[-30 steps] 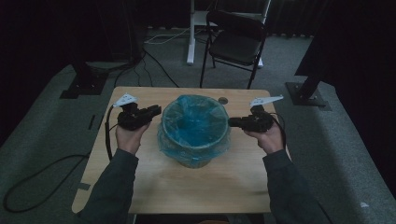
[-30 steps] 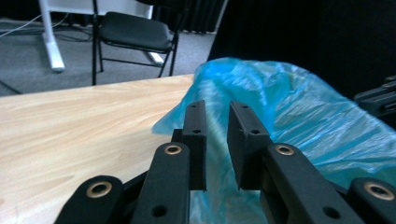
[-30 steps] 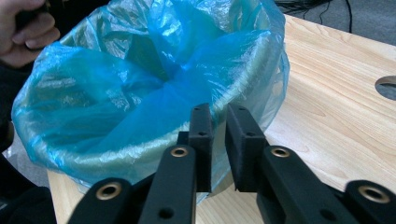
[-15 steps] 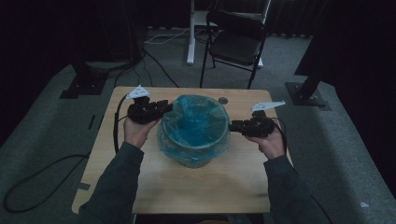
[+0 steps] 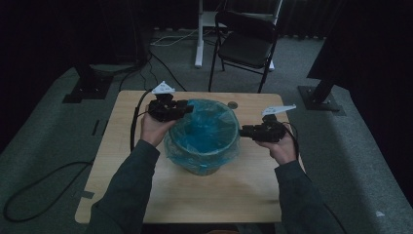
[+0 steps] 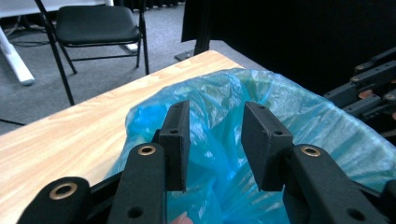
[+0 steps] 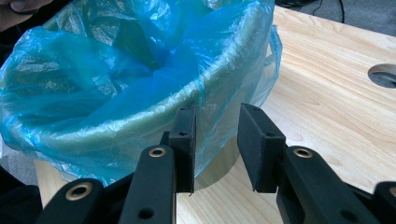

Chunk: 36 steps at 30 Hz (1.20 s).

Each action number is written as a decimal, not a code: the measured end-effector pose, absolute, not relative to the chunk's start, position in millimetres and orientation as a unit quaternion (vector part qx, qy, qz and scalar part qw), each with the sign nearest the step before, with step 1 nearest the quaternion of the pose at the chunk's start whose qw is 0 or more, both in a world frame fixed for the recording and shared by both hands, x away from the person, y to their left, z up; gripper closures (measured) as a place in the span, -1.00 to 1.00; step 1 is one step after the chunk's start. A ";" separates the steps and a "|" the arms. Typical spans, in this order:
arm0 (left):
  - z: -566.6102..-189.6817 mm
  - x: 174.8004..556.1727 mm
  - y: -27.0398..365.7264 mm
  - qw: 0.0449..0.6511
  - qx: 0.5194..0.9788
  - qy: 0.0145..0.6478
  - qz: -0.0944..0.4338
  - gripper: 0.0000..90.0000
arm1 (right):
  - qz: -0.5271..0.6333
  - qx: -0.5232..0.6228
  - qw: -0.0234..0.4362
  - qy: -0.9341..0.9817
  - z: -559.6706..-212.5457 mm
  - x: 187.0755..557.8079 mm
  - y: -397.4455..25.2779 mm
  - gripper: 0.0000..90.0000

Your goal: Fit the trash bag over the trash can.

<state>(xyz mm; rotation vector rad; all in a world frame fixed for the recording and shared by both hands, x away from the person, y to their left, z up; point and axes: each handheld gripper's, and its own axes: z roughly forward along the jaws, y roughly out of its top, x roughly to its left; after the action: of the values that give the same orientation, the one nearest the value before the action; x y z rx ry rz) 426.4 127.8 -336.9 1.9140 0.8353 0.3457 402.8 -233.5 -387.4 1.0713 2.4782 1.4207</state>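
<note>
A round bin lined with a blue plastic bag (image 5: 202, 136) stands in the middle of the wooden table (image 5: 146, 195). My left gripper (image 5: 186, 108) is at the bin's far-left rim; in the left gripper view its jaws (image 6: 215, 112) stand open just above the bag (image 6: 308, 121), holding nothing. My right gripper (image 5: 242, 130) is level with the bin's right rim. Its jaws (image 7: 217, 114) are open beside the bag-covered rim (image 7: 140, 107), with nothing between them.
A black folding chair (image 5: 246, 44) and a white desk leg (image 5: 198, 34) stand beyond the table. A round cable hole (image 5: 233, 104) lies in the tabletop behind the bin. Stand bases (image 5: 319, 97) and a cable (image 5: 44, 180) are on the grey floor.
My left gripper has moved forward and to the right, up to the bin's far-left rim. My right gripper has shifted slightly nearer along the right rim.
</note>
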 end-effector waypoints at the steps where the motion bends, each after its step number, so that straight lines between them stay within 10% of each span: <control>1: -335.3 427.5 125.5 0.489 0.790 0.342 0.143 0.38 | 0.464 0.349 0.046 0.813 -387.7 403.0 -233.6 0.49; 36: -343.6 453.1 72.3 0.383 0.857 0.306 0.161 0.37 | 0.462 0.335 0.039 0.820 -388.3 401.6 -234.8 0.45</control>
<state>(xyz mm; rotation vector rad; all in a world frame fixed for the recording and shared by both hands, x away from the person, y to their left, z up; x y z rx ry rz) 453.1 72.3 -343.6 2.1846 0.7808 0.4114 401.6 -234.8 -388.3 1.0255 2.5140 1.4175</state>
